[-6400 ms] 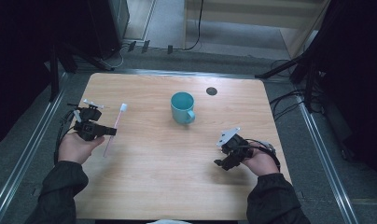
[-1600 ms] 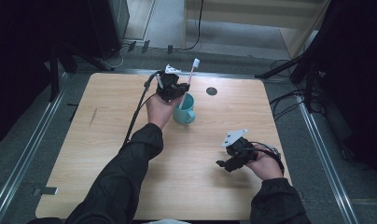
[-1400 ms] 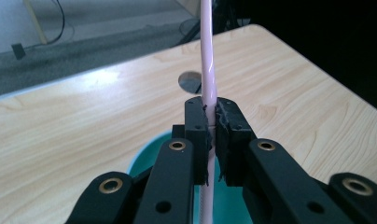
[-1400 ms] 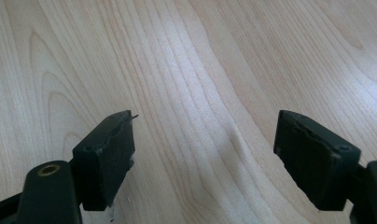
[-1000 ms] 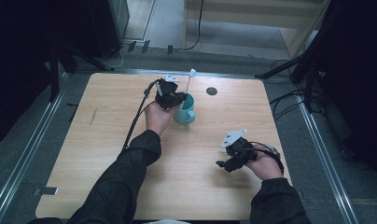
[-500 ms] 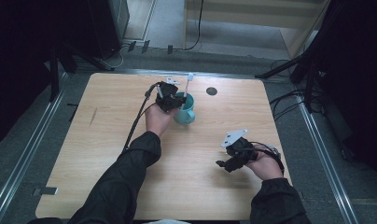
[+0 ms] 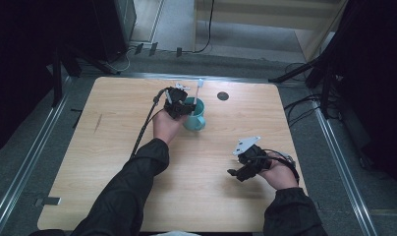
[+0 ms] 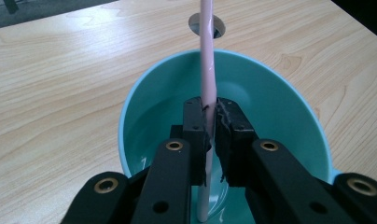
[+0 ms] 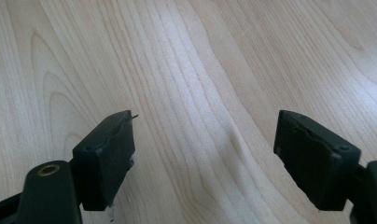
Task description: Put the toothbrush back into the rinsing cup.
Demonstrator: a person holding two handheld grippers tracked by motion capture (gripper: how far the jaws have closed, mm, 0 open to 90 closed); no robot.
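Left gripper point(image 8: 211, 122) poised over the round teal ceramic mug point(image 8: 280, 121), jaws just eased a little apart around the thin pale-pink plastic toothbrush handle point(image 8: 207, 60); a narrow gap visible on the right side, so no firm clamp. Handle upright inside the mug, lower end down on the mug's floor, upper end rising past the rim. In the high view, mug point(image 7: 198, 119) near the far middle of the light wooden table point(image 7: 113, 147), just short of a small dark round hole point(image 7: 222, 96). Right gripper point(image 7: 240, 173) well apart at the near right, jaws spread wide over bare wood, holding nothing.
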